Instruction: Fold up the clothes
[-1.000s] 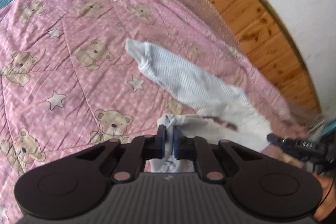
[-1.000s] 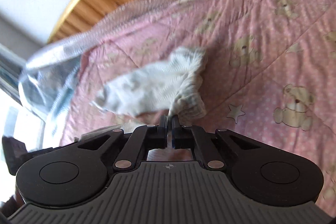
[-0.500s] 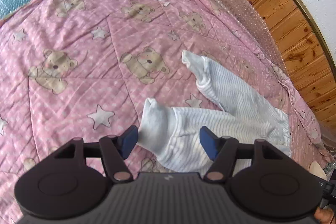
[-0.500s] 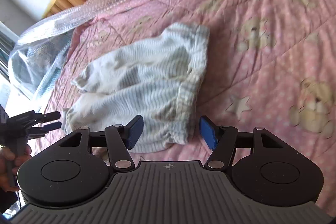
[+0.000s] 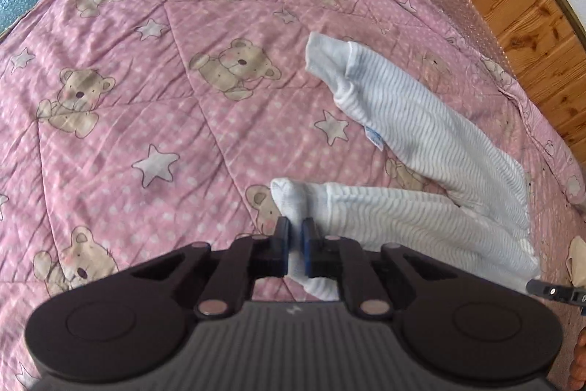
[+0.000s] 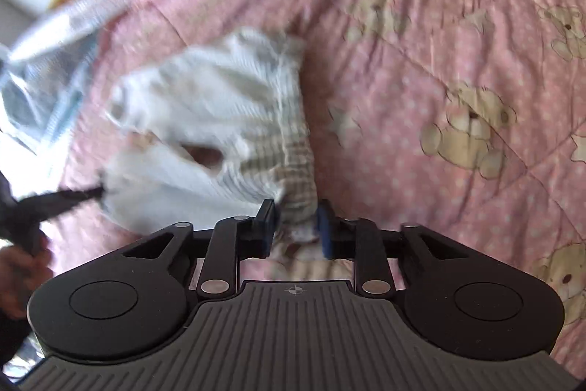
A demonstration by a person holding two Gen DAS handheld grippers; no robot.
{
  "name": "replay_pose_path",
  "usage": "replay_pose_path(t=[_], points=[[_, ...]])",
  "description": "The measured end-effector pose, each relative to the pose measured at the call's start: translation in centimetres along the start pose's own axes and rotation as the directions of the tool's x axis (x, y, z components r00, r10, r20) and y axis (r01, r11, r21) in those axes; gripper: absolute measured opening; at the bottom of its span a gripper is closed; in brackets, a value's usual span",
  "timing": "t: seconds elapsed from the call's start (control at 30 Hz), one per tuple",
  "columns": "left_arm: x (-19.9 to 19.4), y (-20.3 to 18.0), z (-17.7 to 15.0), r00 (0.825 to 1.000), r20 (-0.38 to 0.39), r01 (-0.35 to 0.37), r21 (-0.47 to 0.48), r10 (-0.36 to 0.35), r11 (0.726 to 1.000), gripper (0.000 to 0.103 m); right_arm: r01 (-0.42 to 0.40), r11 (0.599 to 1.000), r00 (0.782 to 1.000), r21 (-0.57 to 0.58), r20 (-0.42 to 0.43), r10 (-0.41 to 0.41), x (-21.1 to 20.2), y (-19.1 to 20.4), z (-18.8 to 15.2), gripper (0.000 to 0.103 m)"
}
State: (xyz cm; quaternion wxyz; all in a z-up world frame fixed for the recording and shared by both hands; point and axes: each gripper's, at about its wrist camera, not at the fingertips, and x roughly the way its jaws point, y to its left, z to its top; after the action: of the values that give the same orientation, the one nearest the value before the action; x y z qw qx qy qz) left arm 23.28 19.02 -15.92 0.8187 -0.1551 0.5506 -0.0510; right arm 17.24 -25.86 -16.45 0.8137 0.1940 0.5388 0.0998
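Now left gripper [image 5: 296, 246] pinches striped trousers [image 5: 421, 215] cuff on quilt [image 5: 146, 79]

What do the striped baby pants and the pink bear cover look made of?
Striped baby pants: soft ribbed knit, probably cotton, matte; fine ridged stripes, limp drape, plain white cuffs. Pink bear cover: thin woven fabric, likely cotton or a blend, quilted; stitched seam lines, small puckers, no sheen.

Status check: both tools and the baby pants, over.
Left tool shut on the near leg cuff of the striped baby pants. Right tool just closing around the waistband, not clamped. Pants flat on pink bear quilt, nothing blocking.
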Motion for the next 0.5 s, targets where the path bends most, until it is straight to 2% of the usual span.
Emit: replay_pose_path(t=[0.07, 0.2, 0.23, 0.3, 0.37, 0.43, 0.47, 0.5], points=[[-0.7, 0.0, 0.0, 1.0, 0.012, 0.005, -0.008, -0.005, 1.0, 0.008, 0.039, 0.999, 0.998, -0.018, 0.053, -0.038, -0.7, 0.7, -0.4, 0.04], [-2.0, -0.3, -0.4, 0.999, 0.006, -0.036, -0.005, 0.036, 0.999, 0.008, 0.063, 0.996, 0.977, -0.064, 0.205, -0.049, -2.8, 3.3, -1.0, 0.04], [-2.0, -0.4, -0.6, 0.998, -0.006, -0.055, 0.001, 0.055, 0.998, 0.009, 0.077, 0.993, 0.974, -0.09, 0.22, -0.056, -2.7, 4.1, -1.1, 0.04], [-1.8, -0.6, -0.9, 0.992, -0.004, -0.129, 0.025, 0.129, 0.991, 0.021, 0.113, 0.982, 0.972, -0.15, 0.223, -0.078, -1.7, 5.4, -1.4, 0.04], [-3.0, -0.1, -1.1, 0.992, 0.053, -0.116, -0.001, 0.116, 0.993, 0.029, 0.118, 0.978, 0.976, -0.171, 0.202, -0.083, -1.0, 6.2, -1.7, 0.04], [-4.7, 0.9, -1.2, 0.991, 0.123, -0.051, -0.042, 0.056, 0.998, 0.044, 0.089, 0.977, 0.98, -0.192, 0.194, -0.051, -0.9, 7.3, -1.8, 0.04], [-5.1, 1.4, -1.2, 0.988, 0.143, -0.053, -0.06, 0.061, 0.997, 0.058, 0.066, 0.974, 0.982, -0.217, 0.186, -0.025, -0.8, 8.4, -1.8, 0.04], [-4.9, 2.0, -1.3, 0.989, 0.131, -0.066, -0.079, 0.076, 0.995, 0.059, 0.041, 0.969, 0.984, -0.245, 0.176, 0.003, -0.6, 9.8, -1.9, 0.04]])
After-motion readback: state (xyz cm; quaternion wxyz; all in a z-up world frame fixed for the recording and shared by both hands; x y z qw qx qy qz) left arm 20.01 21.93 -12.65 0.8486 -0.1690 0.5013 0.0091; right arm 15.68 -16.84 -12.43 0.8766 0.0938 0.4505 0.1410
